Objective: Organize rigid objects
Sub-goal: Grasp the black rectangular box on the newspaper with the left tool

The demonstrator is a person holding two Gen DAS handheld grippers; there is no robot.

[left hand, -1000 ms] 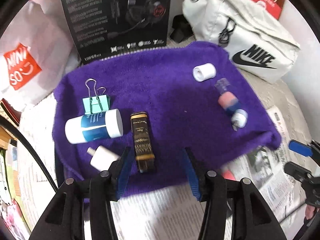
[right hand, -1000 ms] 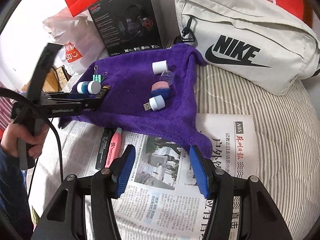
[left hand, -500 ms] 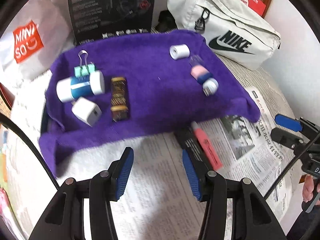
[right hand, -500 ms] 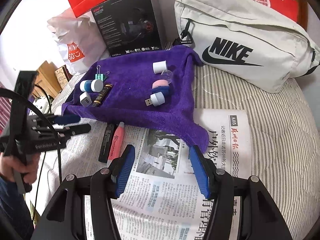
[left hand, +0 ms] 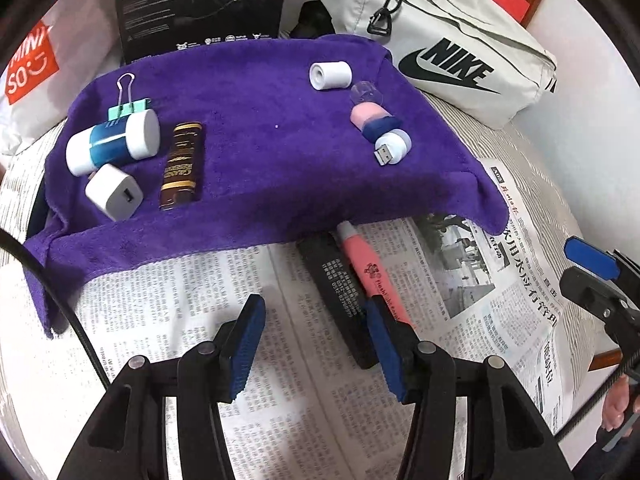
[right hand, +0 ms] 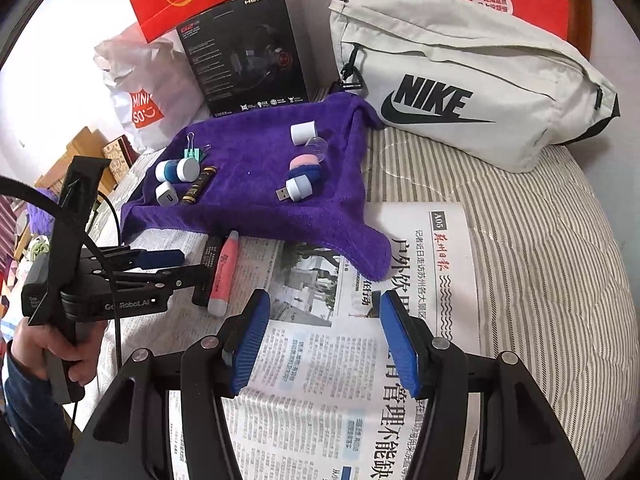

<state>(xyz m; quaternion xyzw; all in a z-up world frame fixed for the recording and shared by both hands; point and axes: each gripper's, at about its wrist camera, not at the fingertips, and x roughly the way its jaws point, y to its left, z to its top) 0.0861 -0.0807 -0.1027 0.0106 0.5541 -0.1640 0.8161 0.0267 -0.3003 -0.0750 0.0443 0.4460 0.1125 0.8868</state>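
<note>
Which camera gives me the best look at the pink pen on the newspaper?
The right wrist view: the pink pen shows nearly whole, beside the black stick, just ahead of the open left claw. In the left wrist view the purple towel hides its far tip and a finger covers its near end.

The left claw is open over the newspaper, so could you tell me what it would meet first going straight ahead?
Probably the black stick beside the pink pen, near the left claw; beyond lies the purple towel. Depth is uncertain.
</note>
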